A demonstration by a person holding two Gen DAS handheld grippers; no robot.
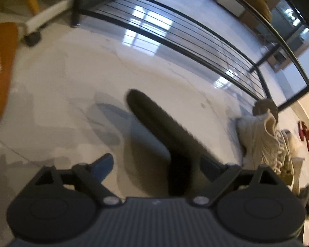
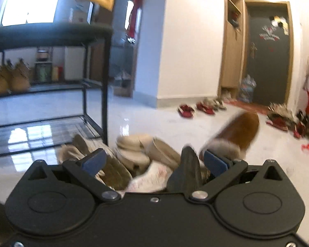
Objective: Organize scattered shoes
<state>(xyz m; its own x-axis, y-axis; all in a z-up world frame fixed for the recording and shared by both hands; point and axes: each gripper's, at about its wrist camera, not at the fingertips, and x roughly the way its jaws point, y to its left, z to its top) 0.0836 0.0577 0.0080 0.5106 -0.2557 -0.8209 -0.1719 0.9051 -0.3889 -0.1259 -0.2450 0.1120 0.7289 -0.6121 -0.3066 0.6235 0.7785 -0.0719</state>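
Left gripper (image 1: 154,164) spread; rack (image 1: 175,35) edge ahead.

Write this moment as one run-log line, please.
left gripper: open, dark sole between jaws | right gripper: open over shoe pile | black shoe rack: bottom shelf bare

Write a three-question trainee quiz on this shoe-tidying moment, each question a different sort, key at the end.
1. True or false: the left gripper is open.
2. What lies on the bottom tier of the black shoe rack? A) red slippers B) nothing visible C) a box
3. Fill in: the shoe with a fur cuff, beyond the right gripper, is ____ in colour.

Key: 1 true; 2 B; 3 brown.
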